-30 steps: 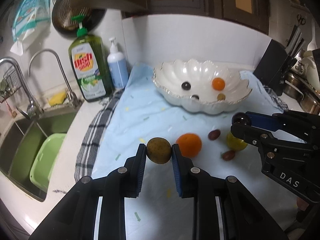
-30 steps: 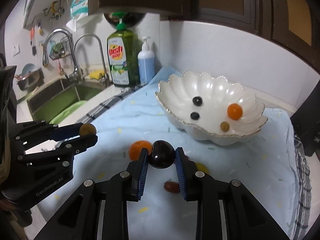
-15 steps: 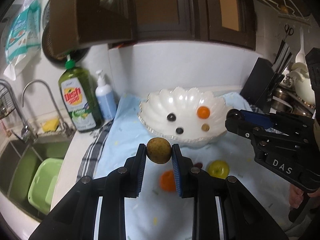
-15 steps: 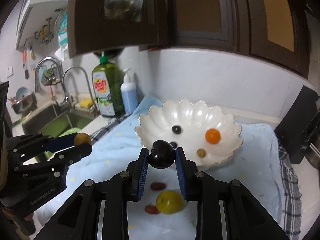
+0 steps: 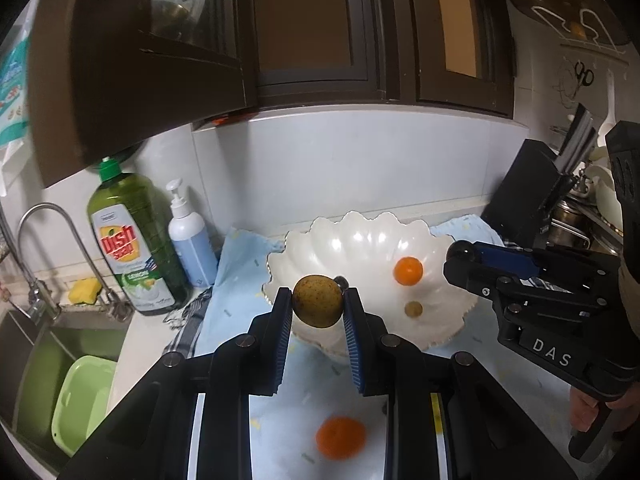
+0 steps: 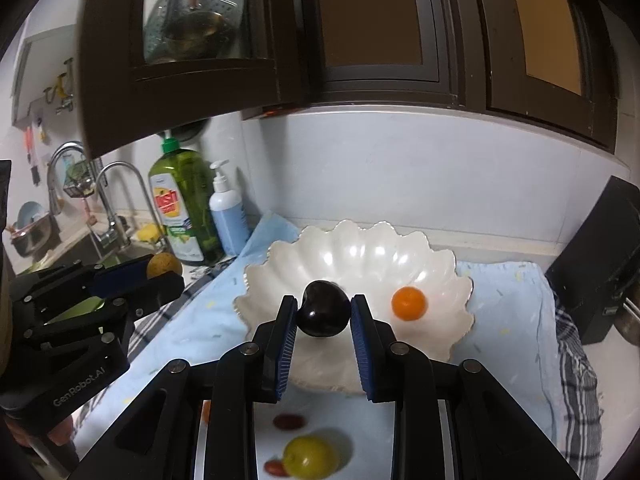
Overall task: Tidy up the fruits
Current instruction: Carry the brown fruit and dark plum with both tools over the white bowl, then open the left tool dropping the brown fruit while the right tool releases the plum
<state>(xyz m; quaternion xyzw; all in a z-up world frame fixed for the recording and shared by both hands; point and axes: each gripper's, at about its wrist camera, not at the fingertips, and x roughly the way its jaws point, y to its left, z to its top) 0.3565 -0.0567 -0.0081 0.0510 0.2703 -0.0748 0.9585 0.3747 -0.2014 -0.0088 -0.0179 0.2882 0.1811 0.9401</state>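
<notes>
My left gripper (image 5: 317, 308) is shut on a brown speckled round fruit (image 5: 317, 306), held above the near rim of the white scalloped bowl (image 5: 360, 236). My right gripper (image 6: 324, 314) is shut on a dark plum (image 6: 325, 314), also above the bowl's (image 6: 360, 248) near side. The bowl holds a small orange fruit (image 6: 409, 303) and a small brown one (image 5: 413, 309). On the blue cloth below lie an orange (image 5: 341, 437), a yellow fruit (image 6: 309, 456) and two red grapes (image 6: 289, 421).
A green dish soap bottle (image 5: 132, 248) and a blue pump bottle (image 5: 191, 240) stand left of the bowl by the sink (image 5: 48, 368) and tap. A black knife block (image 5: 532, 196) stands at the right. Dark cabinets hang overhead.
Both grippers have risen and moved forward with their fruits, from over the cloth to above the bowl's near rim. The loose fruits now lie below and behind the fingertips.
</notes>
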